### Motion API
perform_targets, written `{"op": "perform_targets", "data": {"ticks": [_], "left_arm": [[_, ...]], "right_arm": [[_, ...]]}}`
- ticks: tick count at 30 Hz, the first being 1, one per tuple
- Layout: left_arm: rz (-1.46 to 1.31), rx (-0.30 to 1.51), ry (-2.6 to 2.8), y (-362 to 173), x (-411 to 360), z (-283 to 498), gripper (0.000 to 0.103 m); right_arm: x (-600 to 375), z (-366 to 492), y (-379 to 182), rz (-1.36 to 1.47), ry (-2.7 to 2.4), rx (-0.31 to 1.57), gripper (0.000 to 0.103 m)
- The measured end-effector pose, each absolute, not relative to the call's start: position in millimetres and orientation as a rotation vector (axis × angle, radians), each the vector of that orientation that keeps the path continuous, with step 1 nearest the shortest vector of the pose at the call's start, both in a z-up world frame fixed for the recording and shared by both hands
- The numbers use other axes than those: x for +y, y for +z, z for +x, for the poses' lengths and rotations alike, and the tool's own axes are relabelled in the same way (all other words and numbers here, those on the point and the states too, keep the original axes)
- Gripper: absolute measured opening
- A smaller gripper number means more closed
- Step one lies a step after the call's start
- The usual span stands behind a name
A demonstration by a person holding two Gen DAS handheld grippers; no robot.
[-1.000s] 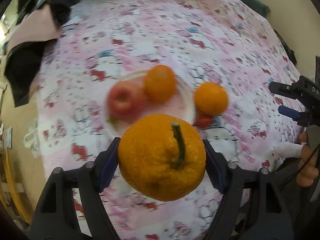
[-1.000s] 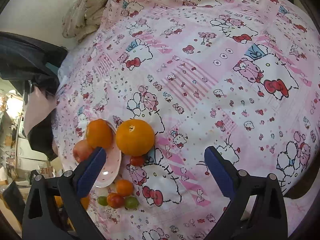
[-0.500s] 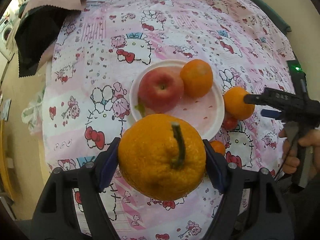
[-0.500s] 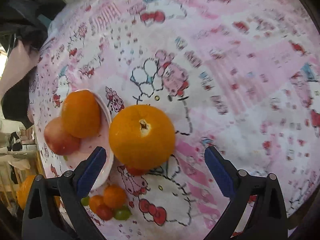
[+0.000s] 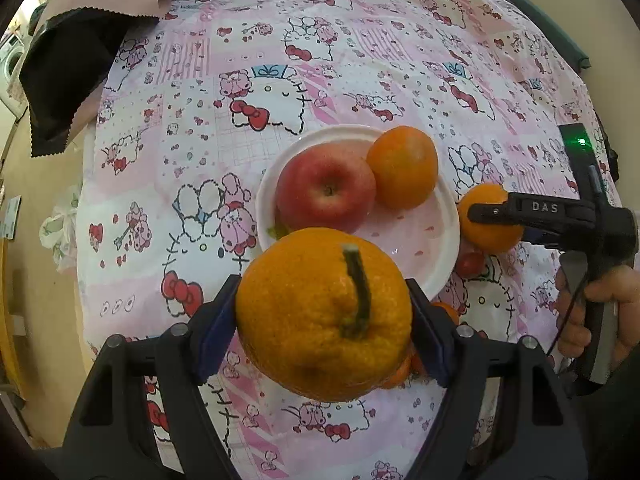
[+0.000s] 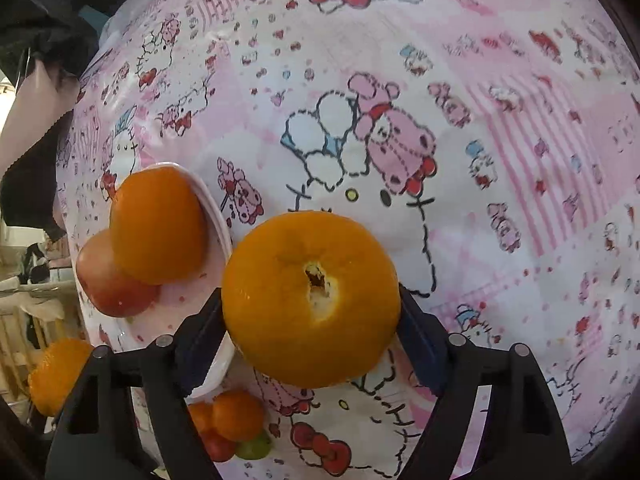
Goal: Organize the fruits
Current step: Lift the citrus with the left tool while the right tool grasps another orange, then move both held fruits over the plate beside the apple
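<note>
My left gripper [image 5: 322, 316] is shut on a large bumpy orange with a green stem [image 5: 324, 316] and holds it above the near edge of a white plate [image 5: 432, 236]. The plate holds a red apple [image 5: 326, 192] and a smooth orange [image 5: 402, 168]. My right gripper [image 6: 310, 304] has its jaws closed against the sides of a round orange [image 6: 310, 298] that lies on the cloth just right of the plate [image 6: 218, 216]. In the left wrist view that orange [image 5: 490, 230] sits behind the right gripper's black fingers [image 5: 532, 210].
A pink cartoon-print cloth [image 5: 360, 60] covers the table. Small tomatoes, a little orange and a green grape [image 6: 234, 432] lie in front of the plate. Dark and pink fabric [image 5: 76, 52] is piled at the far left corner. The table's left edge drops to the floor.
My right gripper has moved in around the round orange and closed on it. My left gripper has carried the stemmed orange closer to the plate.
</note>
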State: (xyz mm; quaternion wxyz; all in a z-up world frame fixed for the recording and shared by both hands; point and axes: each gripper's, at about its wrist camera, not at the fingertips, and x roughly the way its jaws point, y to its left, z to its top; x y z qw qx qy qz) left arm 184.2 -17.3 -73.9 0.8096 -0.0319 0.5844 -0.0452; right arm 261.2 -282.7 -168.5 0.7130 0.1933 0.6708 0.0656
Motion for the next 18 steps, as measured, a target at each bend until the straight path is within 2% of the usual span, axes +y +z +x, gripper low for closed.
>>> {"op": "perform_targets", "data": {"ticks": [18], "left_arm": [[-0.083,1.239,-0.073,-75,-7,181,0.075]], "right_arm": [[-276,242,-89,0.345,0.241,1.231,0.081]]}}
